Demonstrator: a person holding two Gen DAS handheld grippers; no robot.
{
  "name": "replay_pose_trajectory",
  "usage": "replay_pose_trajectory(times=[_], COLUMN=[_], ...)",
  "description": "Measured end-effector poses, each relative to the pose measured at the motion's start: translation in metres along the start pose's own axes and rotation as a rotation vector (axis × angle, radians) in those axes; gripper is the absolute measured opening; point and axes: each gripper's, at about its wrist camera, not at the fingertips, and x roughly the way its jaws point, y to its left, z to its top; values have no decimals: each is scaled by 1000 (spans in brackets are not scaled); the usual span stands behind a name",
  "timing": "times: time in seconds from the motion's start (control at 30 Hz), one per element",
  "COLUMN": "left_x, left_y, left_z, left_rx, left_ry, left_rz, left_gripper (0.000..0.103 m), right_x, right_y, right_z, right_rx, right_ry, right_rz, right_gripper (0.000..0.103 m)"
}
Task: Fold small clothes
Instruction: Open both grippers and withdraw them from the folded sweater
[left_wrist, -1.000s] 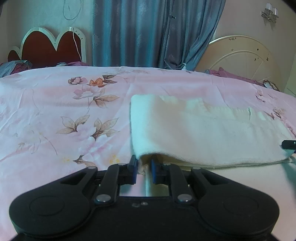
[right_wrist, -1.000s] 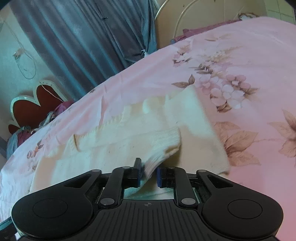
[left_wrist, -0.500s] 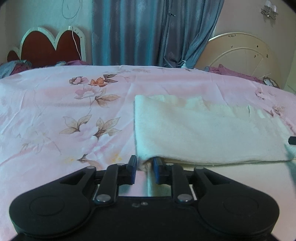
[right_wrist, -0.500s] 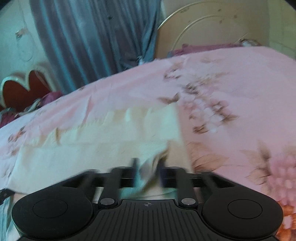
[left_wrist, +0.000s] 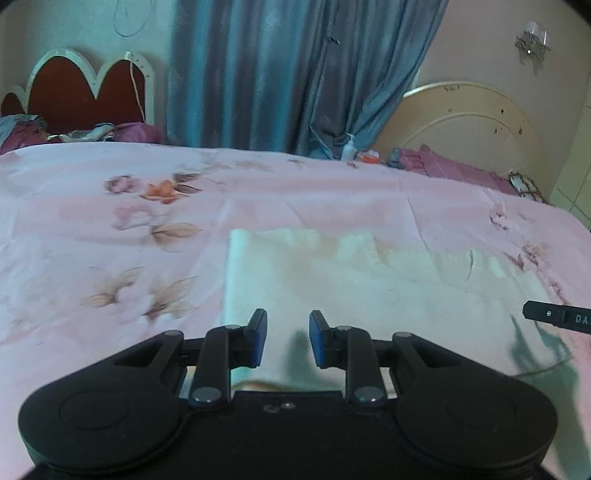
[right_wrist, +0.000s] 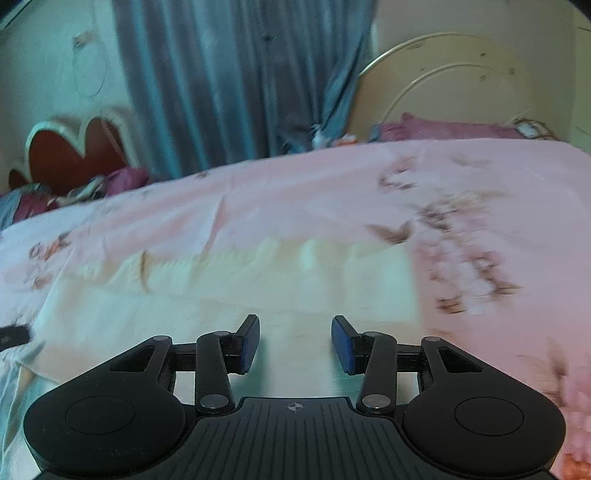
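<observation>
A cream knitted garment (left_wrist: 369, 288) lies folded flat on the pink floral bedspread (left_wrist: 110, 221). My left gripper (left_wrist: 284, 339) is open and empty, just above the garment's near left part. My right gripper (right_wrist: 295, 343) is open and empty over the garment (right_wrist: 258, 291) near its right end. The tip of the right gripper shows at the right edge of the left wrist view (left_wrist: 557, 321). The tip of the left gripper shows at the left edge of the right wrist view (right_wrist: 13, 336). The right wrist view is blurred.
A red scalloped headboard (left_wrist: 85, 88) and piled purple bedding (left_wrist: 74, 133) lie far left. Blue curtains (left_wrist: 277, 74) hang behind the bed. A cream round headboard (left_wrist: 465, 122) with purple cloth (left_wrist: 454, 170) stands far right.
Both grippers have let go of the garment's edge and opened. The folded layer now lies flat. Both grippers have lifted and pulled back a little.
</observation>
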Motion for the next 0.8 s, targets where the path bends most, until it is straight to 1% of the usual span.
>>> replay_pose_trajectory(times=[0.1, 0.17, 0.2, 0.27, 0.33, 0.4, 0.47, 0.6, 0.7, 0.73, 0.8], left_x=[15, 25, 28, 25, 23, 22, 23, 35, 44, 45, 46], left_y=[-1, 2, 6, 9, 7, 7, 7, 4, 4, 5, 5], left_z=[0, -3, -6, -9, -9, -4, 3, 10, 12, 12, 13], left_rx=[-2, 11, 7, 12, 28, 6, -19, -25, -16, -20, -22], left_ry=[8, 26, 30, 16, 19, 32, 22, 23, 33, 35, 41], left_rz=[20, 44, 44, 41, 46, 46, 47, 62, 87, 89, 91], left_gripper=[24, 28, 29, 29, 30, 29, 28, 29, 34, 35, 35], right_x=[10, 20, 25, 29, 26, 23, 19, 25, 33, 38, 42], right_y=[9, 9, 7, -3, -9, -9, -5, 8, 13, 12, 6], right_z=[-2, -4, -5, -7, -6, -2, 2, 8, 7, 6, 3], right_rx=[-41, -62, -73, -60, -49, -34, -30, -50, -92, -101, -102], right_ry=[6, 25, 36, 29, 28, 23, 3, -1, 10, 25, 27], right_rz=[0, -9, -27, -35, -41, -32, -4, 15, -8, -18, -19], right_gripper=[44, 44, 44, 44, 44, 44, 44, 44, 44, 44, 44])
